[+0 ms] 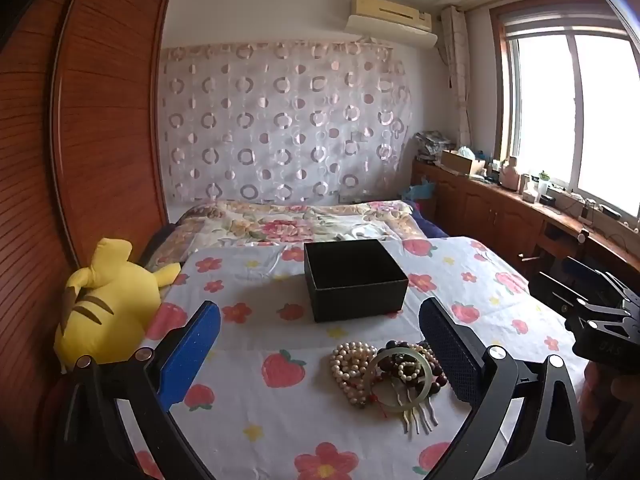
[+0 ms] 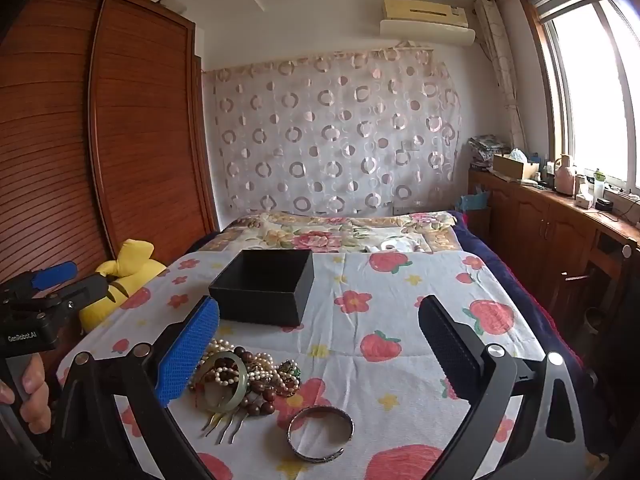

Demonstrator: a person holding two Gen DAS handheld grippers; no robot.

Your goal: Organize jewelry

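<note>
An open black box (image 1: 354, 278) (image 2: 264, 282) stands empty on the strawberry-print sheet (image 1: 256, 400) (image 2: 400, 300). In front of it lies a jewelry heap: pearl strands (image 1: 352, 368) (image 2: 276, 372), dark wooden beads (image 1: 436, 368) (image 2: 260, 398), a pale green bangle (image 1: 396, 380) (image 2: 224, 382) and a hair comb (image 1: 420, 416) (image 2: 226, 424). A metal cuff bracelet (image 2: 320, 434) lies apart, nearer me. My left gripper (image 1: 320, 344) is open above the sheet, the heap by its right finger. My right gripper (image 2: 320, 344) is open, the heap by its left finger.
A yellow plush toy (image 1: 108, 304) (image 2: 120, 284) lies at the bed's left edge beside a wooden wardrobe (image 1: 100, 120) (image 2: 120, 120). A floral quilt (image 1: 300, 220) (image 2: 340, 232) lies beyond the box. A cluttered wooden cabinet (image 1: 520, 208) (image 2: 560, 216) runs under the window at right.
</note>
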